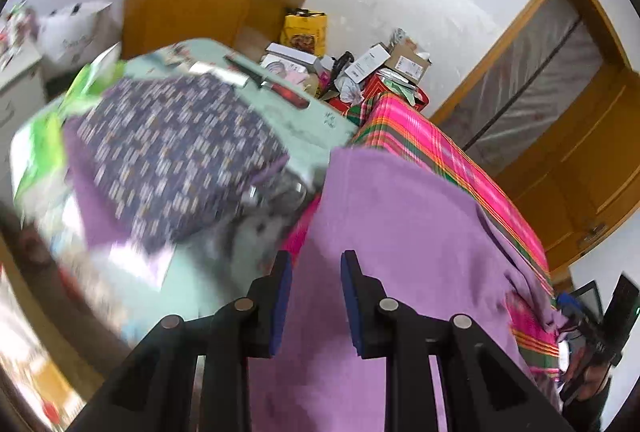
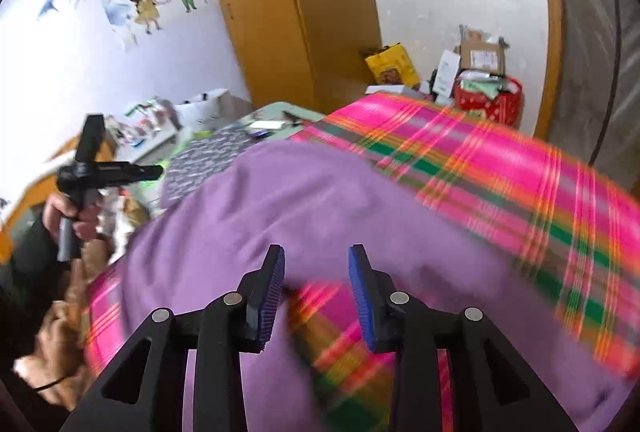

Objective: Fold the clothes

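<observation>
A plain purple garment [image 1: 400, 232] lies spread over a pink plaid cloth [image 1: 424, 136]. My left gripper [image 1: 316, 266] hovers over the garment's near left part. It is open, with nothing pinched between its blue pads. In the right wrist view the same purple garment [image 2: 300, 200] covers the pink plaid cloth [image 2: 500, 176]. My right gripper [image 2: 316, 258] is open just above the garment's near edge, where a patch of plaid shows through the gap. A hand [image 2: 76, 218] holds the left gripper [image 2: 158, 170] at the far left.
A dark blue patterned garment [image 1: 172, 152] lies on a pale green surface [image 1: 320, 120], beside a red-handled knife [image 1: 280, 90]. Boxes [image 1: 380, 64], a yellow bag [image 1: 304, 28] and a red bag [image 2: 492, 104] stand against the wall. A wooden wardrobe [image 2: 288, 12] and a door [image 1: 560, 104] stand behind them.
</observation>
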Demonstrator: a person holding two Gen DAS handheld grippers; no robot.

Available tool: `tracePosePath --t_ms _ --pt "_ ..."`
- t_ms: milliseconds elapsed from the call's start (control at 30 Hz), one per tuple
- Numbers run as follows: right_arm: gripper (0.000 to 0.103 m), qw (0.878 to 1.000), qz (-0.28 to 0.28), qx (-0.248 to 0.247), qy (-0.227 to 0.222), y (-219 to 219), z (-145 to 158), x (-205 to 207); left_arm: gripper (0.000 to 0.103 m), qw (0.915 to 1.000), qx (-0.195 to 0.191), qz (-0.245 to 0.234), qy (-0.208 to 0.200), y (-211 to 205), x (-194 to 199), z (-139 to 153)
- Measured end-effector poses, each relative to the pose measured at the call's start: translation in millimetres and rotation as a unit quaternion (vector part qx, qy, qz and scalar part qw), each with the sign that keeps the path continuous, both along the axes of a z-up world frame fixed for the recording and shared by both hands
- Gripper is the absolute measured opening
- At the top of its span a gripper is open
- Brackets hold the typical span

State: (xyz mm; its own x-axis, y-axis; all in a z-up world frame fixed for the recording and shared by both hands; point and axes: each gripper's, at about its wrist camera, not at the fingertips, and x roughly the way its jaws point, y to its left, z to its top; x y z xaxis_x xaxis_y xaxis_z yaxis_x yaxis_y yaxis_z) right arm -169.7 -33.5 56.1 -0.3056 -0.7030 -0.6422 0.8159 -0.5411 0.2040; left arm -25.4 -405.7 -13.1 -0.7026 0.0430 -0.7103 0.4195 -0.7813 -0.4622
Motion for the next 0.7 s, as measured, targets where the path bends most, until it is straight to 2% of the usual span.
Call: tracePosePath --t_ms 100,267,333,467,700 --pt "0.035 1.000 0.003 -0.010 -0.005 22.3 -5.9 39.4 0.025 0.9995 0.017 0.026 0.001 14.3 43.9 -12.8" --pt "0.035 1.000 0.011 0.012 0.023 43.0 -19.4 105.6 0.025 0.9977 0.046 0.049 0.001 24.8 81.4 -28.9" --pt "0.035 0.999 0.023 0.014 0.021 45.3 -27.6 126.3 0.025 0.9969 0.057 0.054 -0.003 23.9 84.5 -34.3" --pt "0.035 0.996 0.049 0.054 0.045 35.0 -45.8 158.0 0.025 0.9952 0.078 0.060 -0.004 17.6 79.0 -44.3" --pt "0.035 0.986 0.113 0.092 0.081 10.8 -61.5 188.9 0.026 0.9905 0.118 0.071 -0.001 13.1 69.1 -62.3"
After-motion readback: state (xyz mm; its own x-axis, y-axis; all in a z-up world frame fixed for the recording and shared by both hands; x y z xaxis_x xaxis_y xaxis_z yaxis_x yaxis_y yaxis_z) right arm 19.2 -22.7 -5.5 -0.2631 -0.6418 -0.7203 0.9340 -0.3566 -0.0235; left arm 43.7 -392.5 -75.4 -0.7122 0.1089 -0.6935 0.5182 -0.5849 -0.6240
